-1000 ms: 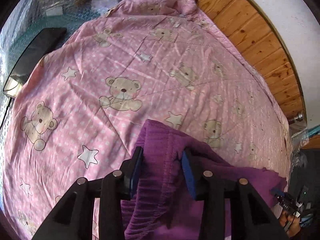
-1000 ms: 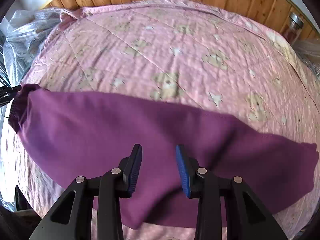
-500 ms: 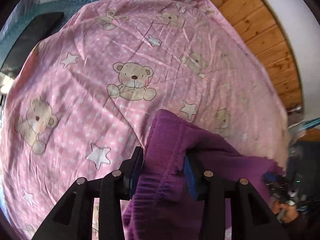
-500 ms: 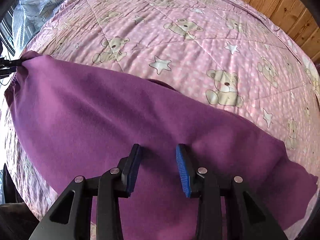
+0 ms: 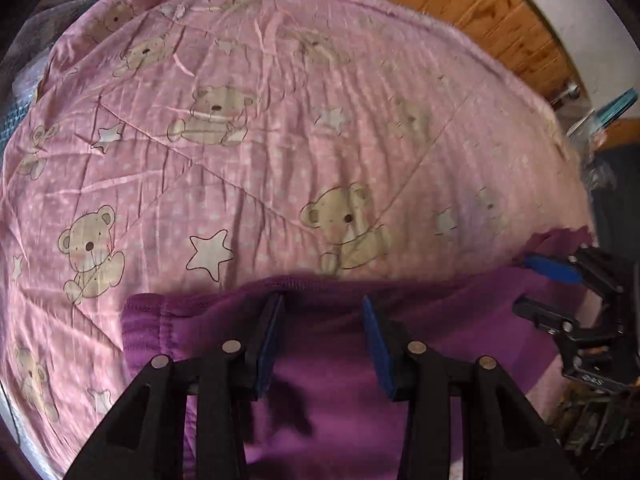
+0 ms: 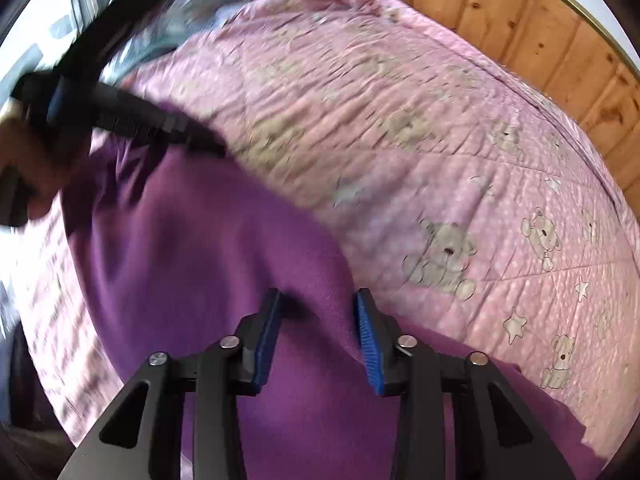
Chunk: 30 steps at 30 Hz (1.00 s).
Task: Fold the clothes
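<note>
The purple garment (image 5: pixel 340 368) lies on the bed's pink bear-print quilt (image 5: pixel 248 168), its ribbed waistband end now doubled over toward the other end. The left claw (image 5: pixel 322 336) stands with jaws parted and nothing between them, cloth flat beneath; half a second earlier the waistband was bunched between these jaws, so the carried end has been released and 1 fold is judged laid. The right claw (image 6: pixel 316 324) is equally parted, straddling a raised ridge of cloth without pinching it, as before. In the right wrist view the left claw (image 6: pixel 132 116) appears blurred over the garment's far end.
</note>
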Each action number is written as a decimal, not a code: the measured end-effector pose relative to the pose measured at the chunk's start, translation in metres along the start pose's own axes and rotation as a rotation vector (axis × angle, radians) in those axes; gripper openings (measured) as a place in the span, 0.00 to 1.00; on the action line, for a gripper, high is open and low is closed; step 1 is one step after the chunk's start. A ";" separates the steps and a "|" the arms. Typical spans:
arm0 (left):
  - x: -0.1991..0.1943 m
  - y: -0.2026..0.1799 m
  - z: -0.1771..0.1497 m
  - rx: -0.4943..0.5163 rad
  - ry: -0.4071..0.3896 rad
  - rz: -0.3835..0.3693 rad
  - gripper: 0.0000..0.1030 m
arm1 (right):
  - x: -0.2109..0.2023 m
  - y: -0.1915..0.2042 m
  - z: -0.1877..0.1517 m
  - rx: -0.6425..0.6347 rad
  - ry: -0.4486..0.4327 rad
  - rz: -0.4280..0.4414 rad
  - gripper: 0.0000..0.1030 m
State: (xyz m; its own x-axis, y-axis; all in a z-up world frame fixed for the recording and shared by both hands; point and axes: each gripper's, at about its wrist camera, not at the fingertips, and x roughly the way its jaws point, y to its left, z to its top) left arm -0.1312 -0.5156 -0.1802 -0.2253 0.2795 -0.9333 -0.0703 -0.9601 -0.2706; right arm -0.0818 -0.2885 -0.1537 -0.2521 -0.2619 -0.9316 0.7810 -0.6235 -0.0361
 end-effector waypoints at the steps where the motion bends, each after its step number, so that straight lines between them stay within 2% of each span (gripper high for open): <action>1: 0.003 0.004 0.002 -0.009 -0.028 0.018 0.23 | 0.002 0.010 -0.013 -0.056 0.005 -0.023 0.30; 2: 0.005 0.009 0.005 -0.027 -0.052 0.043 0.10 | 0.003 0.020 -0.025 -0.106 0.006 -0.045 0.30; 3: 0.006 0.017 0.006 -0.065 -0.069 0.059 0.02 | 0.001 0.028 -0.034 -0.140 -0.006 -0.065 0.30; 6: 0.014 0.037 0.005 -0.175 -0.115 0.003 0.03 | -0.004 0.040 -0.041 -0.204 -0.008 -0.102 0.32; 9: 0.013 0.035 0.006 -0.204 -0.134 0.028 0.02 | -0.023 0.026 -0.023 -0.160 0.022 -0.020 0.34; 11: -0.002 0.037 0.005 -0.249 -0.153 -0.024 0.04 | -0.051 0.010 -0.004 -0.078 -0.014 0.082 0.37; 13: -0.023 0.034 -0.003 -0.254 -0.181 -0.076 0.06 | -0.069 -0.014 0.012 0.021 -0.050 0.182 0.43; 15: -0.033 0.021 -0.018 -0.209 -0.170 -0.133 0.10 | -0.062 -0.045 0.023 0.163 -0.046 0.264 0.44; 16: -0.028 0.015 -0.028 -0.189 -0.139 -0.147 0.11 | -0.057 -0.057 0.030 0.221 -0.041 0.296 0.44; 19: -0.013 -0.001 -0.064 -0.156 -0.061 -0.151 0.11 | -0.024 -0.063 0.057 0.260 -0.001 0.308 0.43; 21: -0.001 0.001 -0.089 -0.210 -0.035 -0.149 0.11 | 0.000 -0.049 0.082 0.235 0.037 0.349 0.42; 23: 0.007 0.011 -0.106 -0.285 -0.050 -0.145 0.11 | 0.027 -0.032 0.108 0.186 0.081 0.350 0.42; 24: 0.005 0.015 -0.113 -0.323 -0.073 -0.170 0.11 | 0.038 -0.023 0.119 0.154 0.099 0.345 0.42; 27: -0.004 0.027 -0.120 -0.401 -0.116 -0.205 0.11 | 0.060 0.001 0.141 0.071 0.154 0.396 0.42; 29: -0.004 0.031 -0.120 -0.405 -0.133 -0.203 0.11 | 0.067 0.020 0.148 -0.017 0.173 0.376 0.42; 30: -0.004 0.033 -0.120 -0.404 -0.137 -0.204 0.11 | 0.075 0.027 0.151 -0.047 0.196 0.363 0.31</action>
State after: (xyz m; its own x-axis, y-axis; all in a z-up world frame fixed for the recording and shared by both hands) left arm -0.0156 -0.5487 -0.2138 -0.3741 0.4344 -0.8194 0.2515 -0.8029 -0.5405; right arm -0.1658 -0.4357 -0.1702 0.1545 -0.3107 -0.9379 0.8258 -0.4806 0.2952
